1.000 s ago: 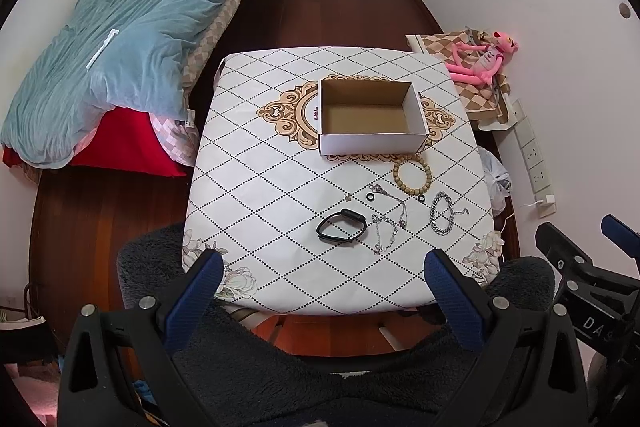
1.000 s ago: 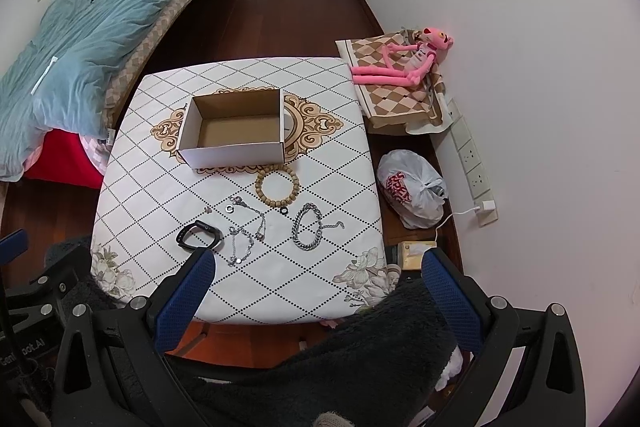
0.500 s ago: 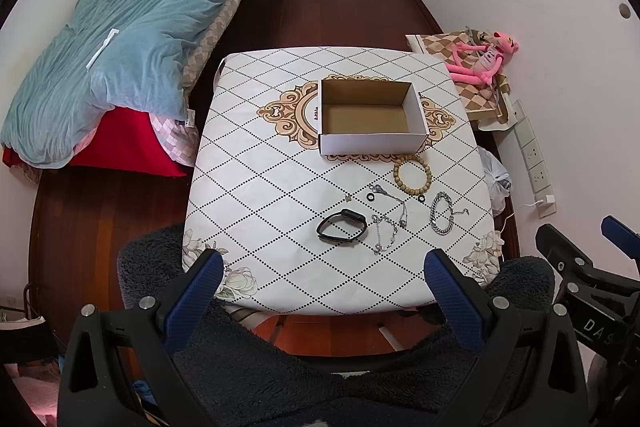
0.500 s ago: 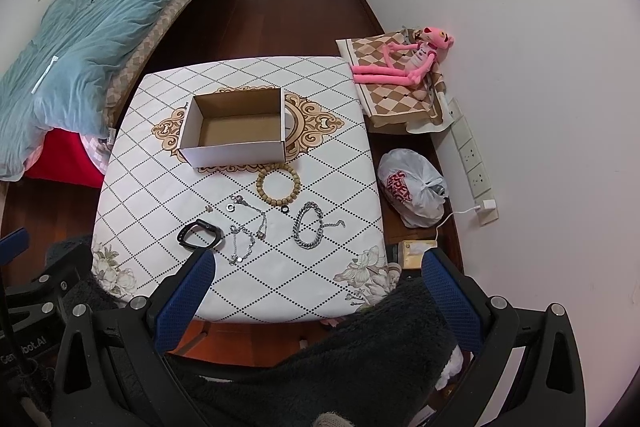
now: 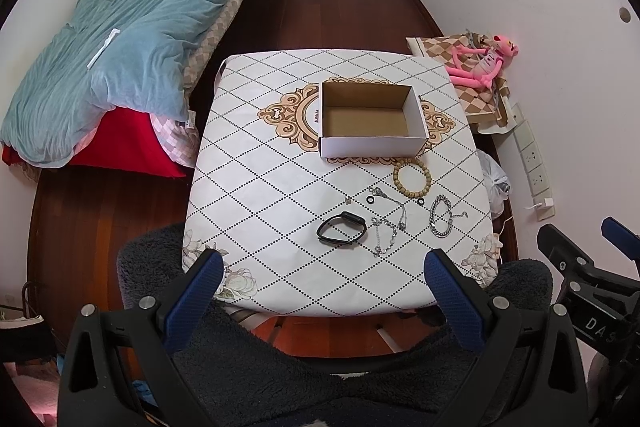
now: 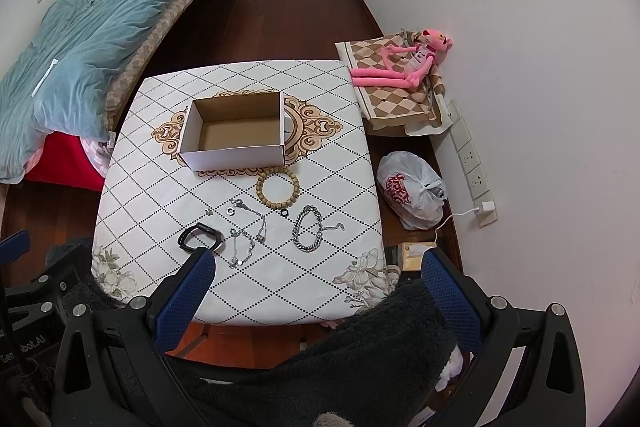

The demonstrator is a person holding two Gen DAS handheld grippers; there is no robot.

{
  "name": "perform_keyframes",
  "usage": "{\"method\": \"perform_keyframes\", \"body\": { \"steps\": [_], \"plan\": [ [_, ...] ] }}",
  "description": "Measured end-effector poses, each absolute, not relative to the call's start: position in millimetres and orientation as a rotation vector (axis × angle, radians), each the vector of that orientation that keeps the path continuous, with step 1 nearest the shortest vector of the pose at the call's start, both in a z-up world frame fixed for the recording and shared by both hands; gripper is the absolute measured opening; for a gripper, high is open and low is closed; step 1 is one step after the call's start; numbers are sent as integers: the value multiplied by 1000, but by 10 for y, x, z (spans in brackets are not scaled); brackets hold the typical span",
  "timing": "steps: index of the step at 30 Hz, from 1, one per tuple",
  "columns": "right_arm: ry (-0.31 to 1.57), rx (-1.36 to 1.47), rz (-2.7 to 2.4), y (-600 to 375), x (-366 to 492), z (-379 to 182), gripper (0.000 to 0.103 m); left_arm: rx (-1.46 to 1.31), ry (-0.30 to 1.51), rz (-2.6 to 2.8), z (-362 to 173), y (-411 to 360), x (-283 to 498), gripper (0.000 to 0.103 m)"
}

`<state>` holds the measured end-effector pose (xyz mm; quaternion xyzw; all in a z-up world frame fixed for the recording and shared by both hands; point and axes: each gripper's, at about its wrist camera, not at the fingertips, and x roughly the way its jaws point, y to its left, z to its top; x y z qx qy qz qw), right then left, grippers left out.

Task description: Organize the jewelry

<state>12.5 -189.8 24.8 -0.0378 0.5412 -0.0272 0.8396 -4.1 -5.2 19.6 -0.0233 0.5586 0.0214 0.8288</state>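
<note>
An empty white cardboard box stands open in the middle of the patterned table. In front of it lie a wooden bead bracelet, a thick silver chain bracelet, thin silver chains, small black rings and a black band. My left gripper hangs open above the table's near edge, holding nothing. My right gripper is open too, above the near right corner.
A bed with a blue quilt stands left of the table. A pink plush toy lies on a checked cushion by the right wall, beside a white plastic bag and wall sockets. A dark fuzzy seat sits below both grippers.
</note>
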Motion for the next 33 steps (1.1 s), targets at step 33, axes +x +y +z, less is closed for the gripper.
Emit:
{"method": "perform_keyframes", "body": {
  "steps": [33],
  "plan": [
    [1148,-52,-68,-1960,209,184,103,-40,1171,48,121,-66,85,102]
  ]
}}
